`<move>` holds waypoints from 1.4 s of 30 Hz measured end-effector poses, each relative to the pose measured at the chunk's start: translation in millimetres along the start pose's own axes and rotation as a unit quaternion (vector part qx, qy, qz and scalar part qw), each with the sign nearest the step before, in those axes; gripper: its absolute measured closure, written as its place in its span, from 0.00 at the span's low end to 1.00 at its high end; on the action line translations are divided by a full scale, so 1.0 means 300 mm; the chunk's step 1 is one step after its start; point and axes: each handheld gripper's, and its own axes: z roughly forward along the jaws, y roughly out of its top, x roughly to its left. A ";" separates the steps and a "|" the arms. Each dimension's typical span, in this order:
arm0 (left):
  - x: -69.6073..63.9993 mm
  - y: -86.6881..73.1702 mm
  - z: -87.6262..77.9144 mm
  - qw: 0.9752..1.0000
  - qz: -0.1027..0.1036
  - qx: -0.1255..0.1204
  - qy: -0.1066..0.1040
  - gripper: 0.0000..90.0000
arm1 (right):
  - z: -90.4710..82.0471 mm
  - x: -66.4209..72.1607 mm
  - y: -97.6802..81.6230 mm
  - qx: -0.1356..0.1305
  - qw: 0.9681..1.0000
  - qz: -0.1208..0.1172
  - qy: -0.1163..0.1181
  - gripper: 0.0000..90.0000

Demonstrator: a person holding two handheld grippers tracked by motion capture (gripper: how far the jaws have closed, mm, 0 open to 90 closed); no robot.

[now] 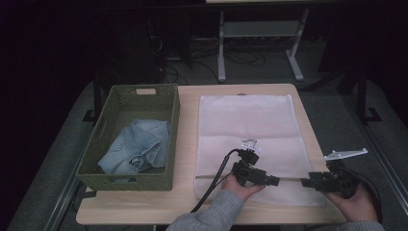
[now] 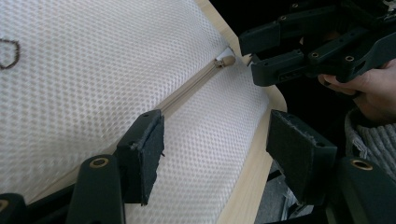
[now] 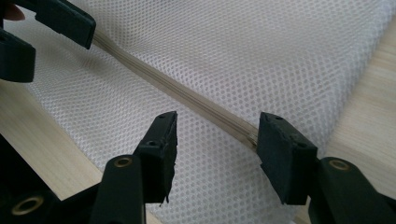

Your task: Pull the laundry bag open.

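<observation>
A pale wooden table [image 1: 144,207] stands in a dark room, with metal stand legs and cables on the floor beyond its far edge. On the right half of the table lies a white mesh laundry bag [image 1: 245,125], flat, its zipper [image 1: 288,178] running left to right close to the near edge. The zipper pull [image 2: 227,60] sits at the bag's right end, just beside the table's right edge. The left gripper [image 1: 276,181] hovers over the zipper line near the middle of the bag, jaws apart with nothing between them. The right gripper [image 1: 304,182] faces it from the right end, jaws also apart, straddling the zipper's end without pressing it. On the left half stands a green woven basket [image 1: 171,125] holding crumpled denim clothing [image 1: 134,147].
</observation>
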 end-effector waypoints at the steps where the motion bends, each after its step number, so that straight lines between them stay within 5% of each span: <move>1: -0.001 0.003 0.005 1.000 -0.001 0.000 0.000 0.40 | -0.004 -0.005 -0.001 0.001 1.000 0.002 0.001 0.54; 22: -0.027 0.054 0.102 1.000 -0.010 0.010 0.012 0.43 | -0.026 -0.111 -0.026 0.018 0.995 0.099 -0.023 0.60; 35: -0.042 0.079 0.170 0.999 -0.026 0.021 0.010 0.48 | -0.007 -0.150 -0.043 0.036 0.990 0.131 -0.025 0.75; 42: -0.036 0.081 0.208 0.999 -0.033 0.027 0.002 0.49 | 0.010 -0.158 -0.048 0.046 0.989 0.143 -0.014 0.75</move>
